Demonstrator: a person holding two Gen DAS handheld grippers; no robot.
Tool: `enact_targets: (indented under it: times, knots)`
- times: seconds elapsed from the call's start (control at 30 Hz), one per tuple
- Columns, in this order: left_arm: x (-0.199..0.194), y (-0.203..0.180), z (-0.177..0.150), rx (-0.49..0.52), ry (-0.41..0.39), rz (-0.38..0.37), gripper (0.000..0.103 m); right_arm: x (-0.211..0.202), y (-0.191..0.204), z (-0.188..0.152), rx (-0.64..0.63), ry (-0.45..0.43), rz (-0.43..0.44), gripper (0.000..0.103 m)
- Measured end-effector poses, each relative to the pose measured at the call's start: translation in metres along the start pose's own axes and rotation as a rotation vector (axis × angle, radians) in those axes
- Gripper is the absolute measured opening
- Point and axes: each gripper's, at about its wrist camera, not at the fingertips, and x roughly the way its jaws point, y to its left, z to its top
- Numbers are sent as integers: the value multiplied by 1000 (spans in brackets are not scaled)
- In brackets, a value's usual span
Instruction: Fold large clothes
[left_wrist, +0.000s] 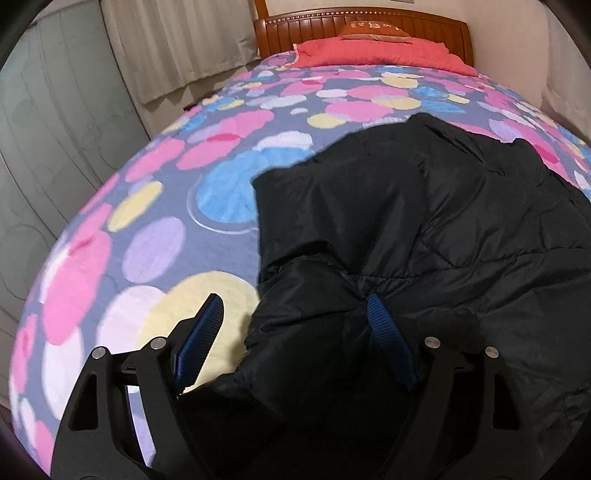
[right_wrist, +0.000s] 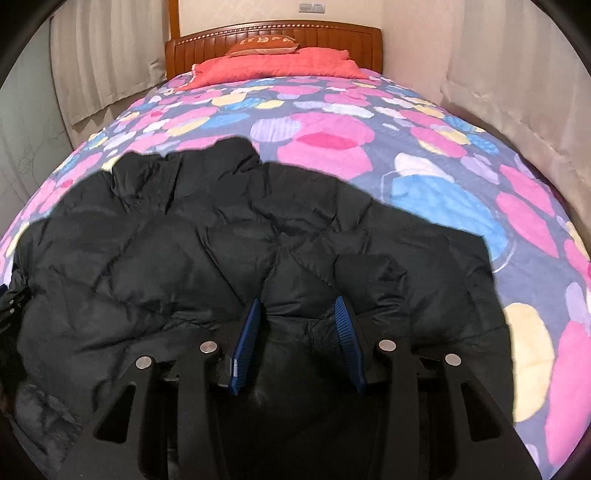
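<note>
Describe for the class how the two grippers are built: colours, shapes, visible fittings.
Both look alike. The left gripper and right gripper each have matte black angular arms with triangular cut-outs, round silver pins at the joints, and two blue ribbed finger pads. No cables, markings or sleeves show.

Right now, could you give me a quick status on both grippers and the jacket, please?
Left gripper open at black jacket edge. Right gripper open, jacket fabric between fingers. Jacket crumpled on bedspread. Nothing in the way.
</note>
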Motion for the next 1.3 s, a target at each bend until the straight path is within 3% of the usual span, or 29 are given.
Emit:
enact_targets:
  times: [0.1, 0.2, 0.3, 0.37, 0.5, 0.67, 0.8, 1.03, 1.3]
  knots:
    - [-28, 5, 7, -53, -89, -22, 80, -19, 10, 10, -1, -73, 22, 43]
    - [-38, -7, 18, -76, -133, -94, 80, -13, 33, 19, -32, -82, 63, 43]
    - [-18, -36, 24, -35, -86, -135, 80, 14, 58, 21, -79, -39, 75, 43]
    - [10, -60, 21, 48, 14, -126, 80, 32, 67, 17, -113, 4, 44, 44]
    - [-7, -59, 24, 47, -20, -104, 80, 13, 63, 18, -82, -4, 58, 43]
    - [-47, -55, 7, -4, -108, -203, 80, -19, 58, -19, -73, -32, 54, 44]
    - [-16, -91, -11, 99, -22, -171, 81, 0, 58, -34, -87, -22, 38, 46]
    - [-16, -87, -16, 69, -27, -171, 83, -2, 56, -33, -74, -36, 50, 47]
    - [-50, -62, -31, 31, -27, -175, 82, -47, 30, -47, -12, -70, 48, 56]
